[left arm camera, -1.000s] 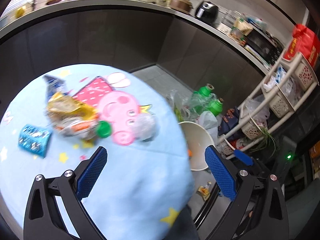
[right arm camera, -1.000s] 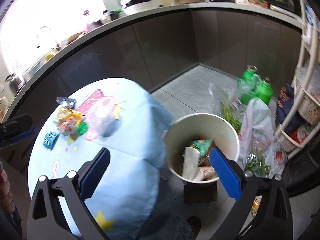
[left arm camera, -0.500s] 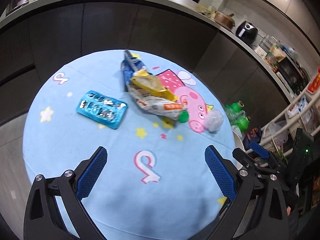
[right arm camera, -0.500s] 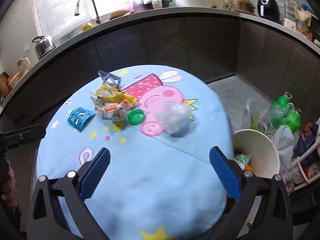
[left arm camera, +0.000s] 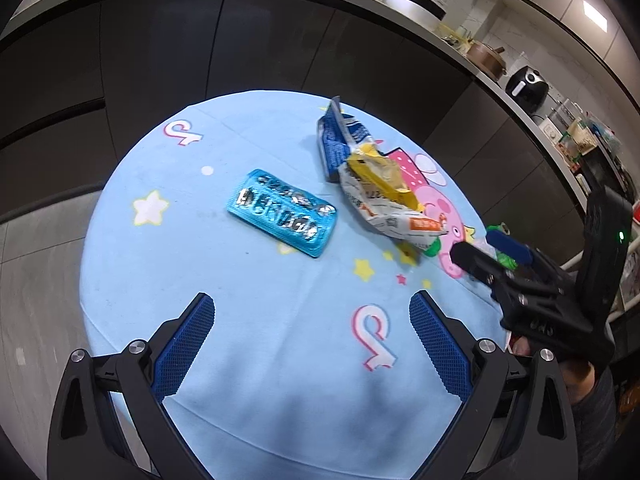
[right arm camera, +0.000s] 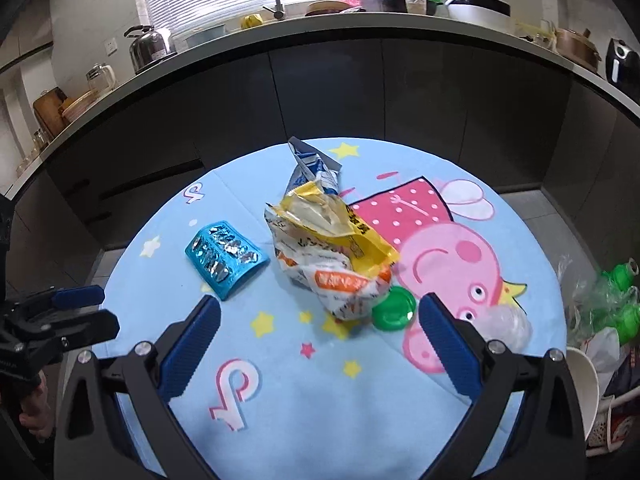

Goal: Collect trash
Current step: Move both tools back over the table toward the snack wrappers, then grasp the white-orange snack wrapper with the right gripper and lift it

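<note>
Left wrist view: our left hand-held gripper [left arm camera: 311, 346] hung spread wide and empty over the near part of the round blue tabletop [left arm camera: 248, 360]. A blue blister pack [left arm camera: 281, 218] lay mid-tabletop; right of it, just apart, sat a white-orange-yellow wrapper [left arm camera: 386, 204] overlapping a blue wrapper [left arm camera: 335, 144] on its far side. The right hand-held gripper [left arm camera: 486, 256] reached in from the right near a green cap [left arm camera: 433, 249].

Right wrist view: our right hand-held gripper [right arm camera: 320, 342] was also wide apart, holding nothing, above the near tabletop [right arm camera: 320, 420]. Blister pack [right arm camera: 224, 258] left, wrapper [right arm camera: 332, 252] centre, green cap [right arm camera: 393, 309] touching its near-right end, clear plastic [right arm camera: 506, 326] further right. White bin [right arm camera: 582, 392] stood off the right edge. Left hand-held gripper [right arm camera: 86, 310] showed at left, fingers parted.
</note>
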Motion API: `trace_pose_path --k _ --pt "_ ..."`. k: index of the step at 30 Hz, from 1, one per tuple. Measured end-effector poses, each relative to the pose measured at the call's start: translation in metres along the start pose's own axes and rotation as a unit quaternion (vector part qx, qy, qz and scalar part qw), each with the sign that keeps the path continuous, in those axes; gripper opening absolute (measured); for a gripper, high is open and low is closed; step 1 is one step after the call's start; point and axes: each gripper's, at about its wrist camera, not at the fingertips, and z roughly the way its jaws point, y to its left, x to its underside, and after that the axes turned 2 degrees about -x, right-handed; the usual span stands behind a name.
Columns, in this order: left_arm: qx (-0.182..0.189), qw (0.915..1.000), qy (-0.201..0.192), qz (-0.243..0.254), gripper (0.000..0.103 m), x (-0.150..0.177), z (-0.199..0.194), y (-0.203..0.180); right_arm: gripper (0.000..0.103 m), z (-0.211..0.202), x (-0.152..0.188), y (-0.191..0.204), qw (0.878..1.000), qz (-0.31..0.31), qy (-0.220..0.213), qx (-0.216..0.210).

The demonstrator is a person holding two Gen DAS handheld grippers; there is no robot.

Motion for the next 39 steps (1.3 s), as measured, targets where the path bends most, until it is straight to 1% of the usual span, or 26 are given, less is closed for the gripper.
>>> trace_pose_path --k 3,8,12,13,14,15,16,17,20,22,25,29,30,32,33,35,39 --pt "-0.006 0.9999 0.001 -0.009 0.094 -0.002 0.002 0.010 0.098 0.016 -0.012 -0.001 0.999 -0.004 -0.001 -0.037" --pt "-0.015 0.9997 0.001 -0.021 0.094 -0.007 0.005 0.025 0.089 0.046 -0.021 -0.001 0.999 -0.019 0.021 -0.037" --pt "-0.018 0.9994 0.005 -0.028 0.094 -0.010 0.009 0.032 0.087 0.066 -0.012 -0.001 0.997 -0.029 0.056 -0.047" --pt "-0.017 0.9994 0.006 -0.029 0.094 -0.011 0.011 0.033 0.085 0.067 -0.009 0.000 0.996 -0.031 0.060 -0.052" --pt "-0.018 0.9994 0.007 -0.030 0.094 -0.011 0.012 0.034 0.080 0.068 -0.005 0.001 0.996 -0.034 0.063 -0.052" --pt "-0.017 0.9993 0.008 -0.032 0.094 -0.012 0.015 0.035 0.077 0.068 -0.002 0.003 0.996 -0.037 0.065 -0.048" --pt "-0.016 0.9992 0.011 -0.034 0.094 -0.012 0.017 0.036 0.070 0.069 0.000 0.004 0.996 -0.038 0.066 -0.046" --pt "-0.015 0.9992 0.012 -0.035 0.094 -0.012 0.019 0.037 0.065 0.068 0.002 0.005 0.996 -0.038 0.065 -0.042" --pt "-0.011 0.9992 0.017 -0.035 0.094 -0.013 0.023 0.034 0.057 0.064 0.006 0.005 0.997 -0.036 0.062 -0.035" --pt "-0.010 0.9993 0.018 -0.031 0.094 -0.014 0.025 0.031 0.057 0.064 0.007 0.006 0.997 -0.040 0.062 -0.033" --pt "-0.010 0.9995 0.018 -0.026 0.094 -0.016 0.027 0.028 0.057 0.067 0.009 0.007 0.996 -0.056 0.066 -0.011" --pt "-0.009 0.9996 0.016 -0.021 0.094 -0.018 0.027 0.025 0.057 0.067 0.009 0.006 0.996 -0.054 0.064 -0.010" --pt "-0.009 0.9996 0.016 -0.020 0.094 -0.019 0.028 0.025 0.054 0.067 0.010 0.006 0.996 -0.059 0.065 -0.006" --pt "-0.008 0.9997 0.016 -0.019 0.094 -0.020 0.027 0.024 0.032 0.067 0.010 0.007 0.995 -0.066 0.068 0.017" --pt "-0.008 0.9997 0.015 -0.018 0.094 -0.020 0.027 0.023 0.030 0.064 0.010 0.005 0.996 -0.059 0.067 0.012" --pt "-0.007 0.9998 0.013 -0.014 0.094 -0.021 0.025 0.020 0.027 0.057 0.009 0.001 0.997 -0.033 0.065 -0.021" --pt "-0.005 1.0000 0.007 -0.004 0.094 -0.025 0.021 0.012 0.027 0.031 0.015 0.005 0.998 -0.025 0.046 -0.028"
